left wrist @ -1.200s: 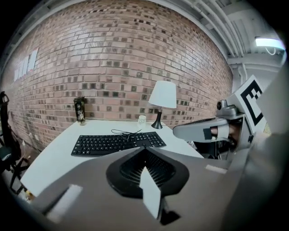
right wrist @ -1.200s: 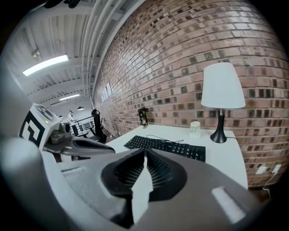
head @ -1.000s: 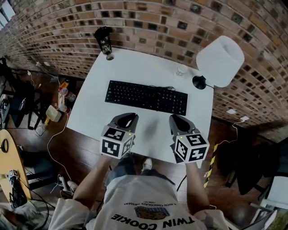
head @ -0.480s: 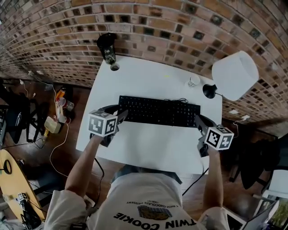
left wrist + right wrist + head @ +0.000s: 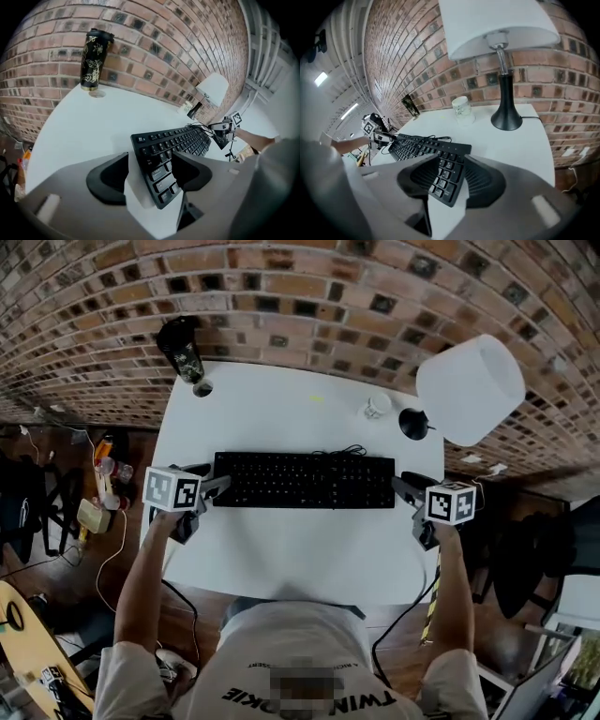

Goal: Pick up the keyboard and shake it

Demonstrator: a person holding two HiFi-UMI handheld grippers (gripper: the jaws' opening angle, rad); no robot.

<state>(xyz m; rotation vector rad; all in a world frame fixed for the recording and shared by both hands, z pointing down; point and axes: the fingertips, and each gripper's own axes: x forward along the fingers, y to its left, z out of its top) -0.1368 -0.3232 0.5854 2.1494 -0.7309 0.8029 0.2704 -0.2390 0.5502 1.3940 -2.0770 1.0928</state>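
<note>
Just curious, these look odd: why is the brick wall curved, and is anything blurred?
Head view: the wide lens bows the wall and table edges. Left gripper view: black corners, keyboard fairly sharp. Right gripper view: same bowing, lamp bright.

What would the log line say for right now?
left tongs: opening, keyboard end between | right tongs: opening, other end between | keyboard: on table

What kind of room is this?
Probably a work desk in an office or workshop. A black keyboard and a white lamp sit on a white table against a brick wall.
</note>
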